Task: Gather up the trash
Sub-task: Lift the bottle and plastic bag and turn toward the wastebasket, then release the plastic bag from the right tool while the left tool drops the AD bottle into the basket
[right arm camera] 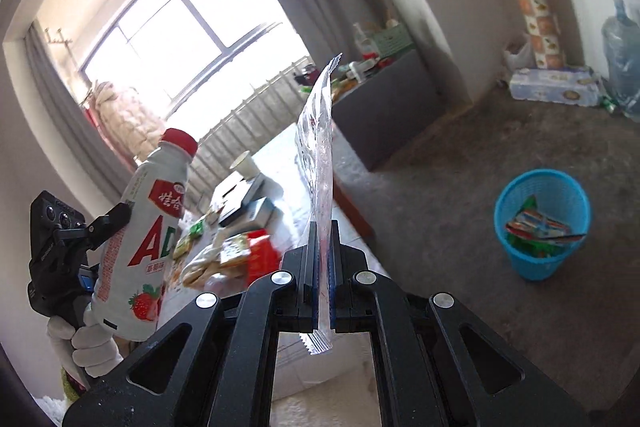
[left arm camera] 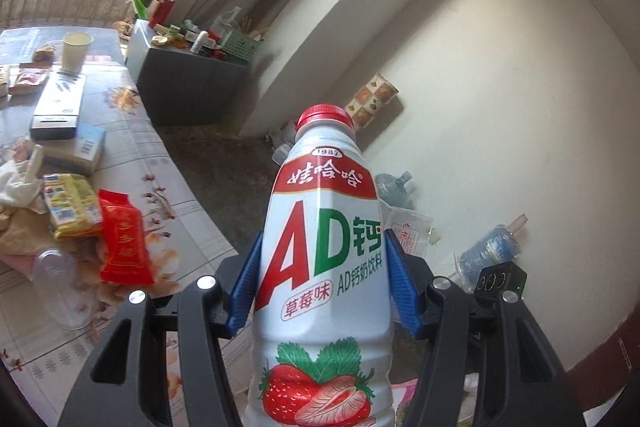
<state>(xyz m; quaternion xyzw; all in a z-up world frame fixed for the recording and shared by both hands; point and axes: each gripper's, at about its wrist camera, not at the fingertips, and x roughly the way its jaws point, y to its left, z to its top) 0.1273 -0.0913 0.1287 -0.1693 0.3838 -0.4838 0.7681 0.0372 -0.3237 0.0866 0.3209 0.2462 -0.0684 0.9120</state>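
Left gripper (left arm camera: 322,283): blue ribbed pads half-spread, clamped on smooth white plastic bottle (left arm camera: 324,267), red ridged cap, held above floor beside table (left arm camera: 132,163). Right gripper (right arm camera: 322,259): jaws fully closed, pinching thin crinkly clear wrapper (right arm camera: 318,155) upright. Round blue mesh basket (right arm camera: 542,223) on floor, right.

Your left camera looks close along its hand-held gripper (left arm camera: 322,283), the bottle (left arm camera: 324,267) filling the middle, table (left arm camera: 132,155) left. Your right camera faces window and floor, catching that same bottle (right arm camera: 140,227) and table (right arm camera: 288,163).
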